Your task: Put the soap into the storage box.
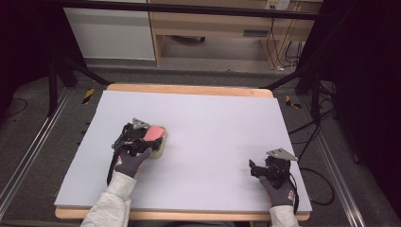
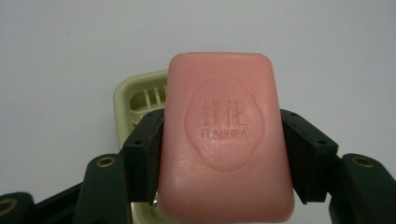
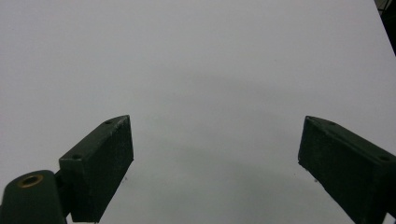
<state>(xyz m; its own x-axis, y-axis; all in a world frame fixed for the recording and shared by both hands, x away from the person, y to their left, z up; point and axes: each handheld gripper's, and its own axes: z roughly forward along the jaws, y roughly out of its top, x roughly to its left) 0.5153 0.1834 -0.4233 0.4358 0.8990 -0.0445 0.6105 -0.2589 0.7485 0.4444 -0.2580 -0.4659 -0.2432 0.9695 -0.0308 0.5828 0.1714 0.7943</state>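
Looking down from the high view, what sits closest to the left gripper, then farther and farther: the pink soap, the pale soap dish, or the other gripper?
1. Pink soap, clamped between its jaws.
2. Pale soap dish, directly under the soap.
3. Right gripper, far across the table's right side.

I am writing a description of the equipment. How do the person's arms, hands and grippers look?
Both sleeves are light grey, and both hands wear dark grey gloves; the right glove has an orange mark at the cuff. The left gripper and right gripper are black, each topped by a grey three-cornered plate. The fingers are black blocks with brass-coloured rivets. A black cable trails from each.
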